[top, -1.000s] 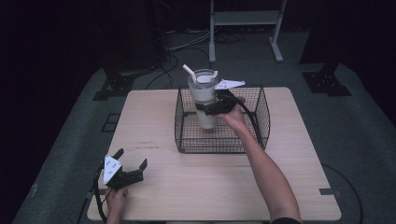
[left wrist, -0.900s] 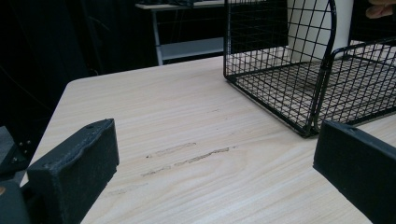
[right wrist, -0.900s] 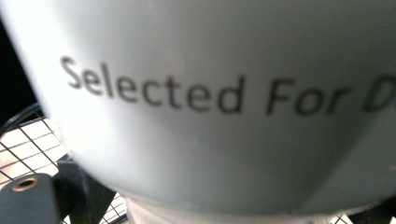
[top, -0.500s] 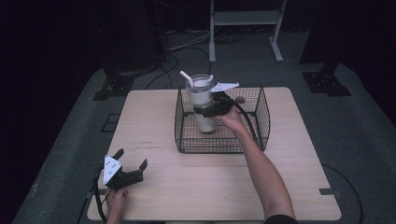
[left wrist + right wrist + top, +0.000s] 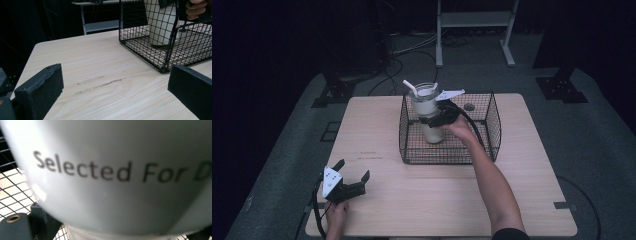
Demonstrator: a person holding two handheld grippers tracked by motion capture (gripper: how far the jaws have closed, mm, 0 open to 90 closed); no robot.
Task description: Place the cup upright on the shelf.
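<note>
A tall white tumbler (image 5: 428, 112) with a lid and a straw (image 5: 409, 87) stands upright in the black wire basket (image 5: 492, 122), toward its left side. My right gripper (image 5: 435, 119) is shut on the tumbler's body at mid height, the hand reaching in over the basket's front rim. The right gripper view is close on the tumbler (image 5: 112, 175), with dark lettering on its wall. Near the table's front left corner my left gripper (image 5: 351, 176) rests open with nothing in it. In the left gripper view its black pads (image 5: 40, 90) frame bare wood, with the basket (image 5: 170, 50) and tumbler (image 5: 160, 22) at upper right.
The light wooden table (image 5: 377, 130) has free room left of and in front of the basket. A faint scuff (image 5: 100, 83) marks the wood. A metal frame stand (image 5: 474, 20), cables and black equipment bases sit on the dark floor behind the table.
My right gripper and the tumbler have shifted slightly toward the basket's left side and the straw's lean has changed. The left gripper has stayed still.
</note>
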